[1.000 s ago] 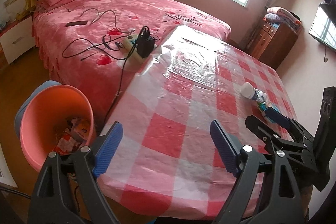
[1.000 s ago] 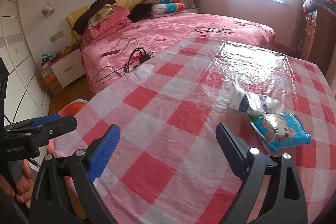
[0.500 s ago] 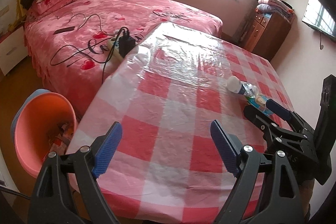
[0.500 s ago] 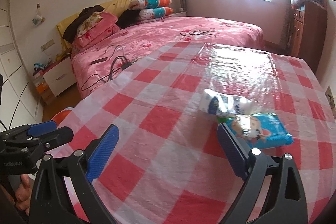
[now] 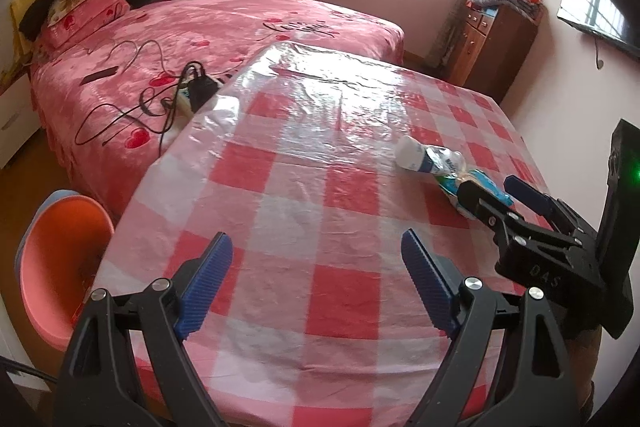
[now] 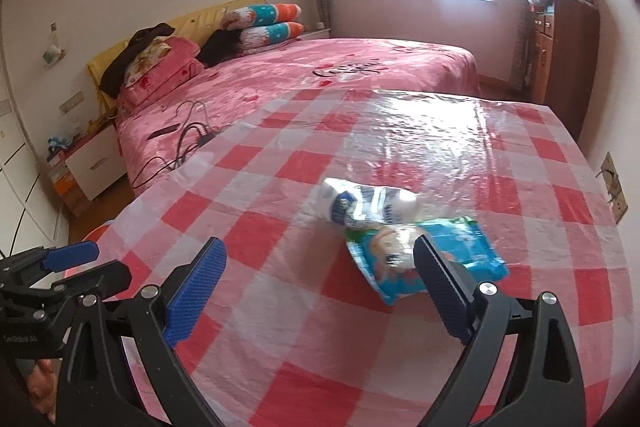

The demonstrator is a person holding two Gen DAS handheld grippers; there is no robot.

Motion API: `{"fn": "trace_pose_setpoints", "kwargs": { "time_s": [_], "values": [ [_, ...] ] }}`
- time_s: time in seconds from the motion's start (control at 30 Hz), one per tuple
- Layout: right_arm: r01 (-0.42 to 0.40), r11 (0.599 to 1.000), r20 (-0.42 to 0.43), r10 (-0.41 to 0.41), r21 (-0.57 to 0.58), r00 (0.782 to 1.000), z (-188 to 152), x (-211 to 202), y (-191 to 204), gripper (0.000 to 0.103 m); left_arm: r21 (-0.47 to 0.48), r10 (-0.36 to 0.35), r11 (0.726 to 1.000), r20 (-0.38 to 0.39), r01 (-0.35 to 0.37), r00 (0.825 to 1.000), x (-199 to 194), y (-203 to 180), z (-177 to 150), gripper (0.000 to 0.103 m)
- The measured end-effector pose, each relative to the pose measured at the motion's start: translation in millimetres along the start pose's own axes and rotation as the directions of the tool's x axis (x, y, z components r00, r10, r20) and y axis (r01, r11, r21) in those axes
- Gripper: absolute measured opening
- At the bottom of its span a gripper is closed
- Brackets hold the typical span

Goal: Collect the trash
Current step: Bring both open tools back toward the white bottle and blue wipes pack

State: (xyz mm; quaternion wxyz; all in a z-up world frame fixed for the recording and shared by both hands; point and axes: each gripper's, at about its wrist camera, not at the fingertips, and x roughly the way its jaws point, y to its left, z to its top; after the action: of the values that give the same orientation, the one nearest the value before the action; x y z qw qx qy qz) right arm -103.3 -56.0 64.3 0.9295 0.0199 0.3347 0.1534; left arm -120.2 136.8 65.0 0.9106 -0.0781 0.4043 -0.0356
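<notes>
Both empty — right gripper [image 6: 316, 283] gaping beside blue packet [image 6: 460, 251]; left gripper [image 5: 316, 283] spread.

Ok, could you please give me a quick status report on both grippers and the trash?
Left gripper open, empty. Right gripper open, nearing blue packet. White wrapper touching it, both on table. Orange bin at left; path unobstructed.

Black fingers [image 5: 428, 279], ribbed blue faces, silver screws.

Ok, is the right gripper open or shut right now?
Open. The right gripper has its blue pads wide apart with nothing between them; the blue packet lies on the table just ahead, beside the right pad.
</notes>
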Motion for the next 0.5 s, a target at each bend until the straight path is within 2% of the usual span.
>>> {"fn": "trace_pose_setpoints", "kwargs": {
  "time_s": [0.5],
  "values": [
    [0.097, 0.993, -0.007, -0.097, 0.063, 0.995, 1, 1, -47, 0.093, 0.073, -0.032, 0.997, -0.032, 0.034, 0.999, 18, -43, 0, 0.087]
  ]
}}
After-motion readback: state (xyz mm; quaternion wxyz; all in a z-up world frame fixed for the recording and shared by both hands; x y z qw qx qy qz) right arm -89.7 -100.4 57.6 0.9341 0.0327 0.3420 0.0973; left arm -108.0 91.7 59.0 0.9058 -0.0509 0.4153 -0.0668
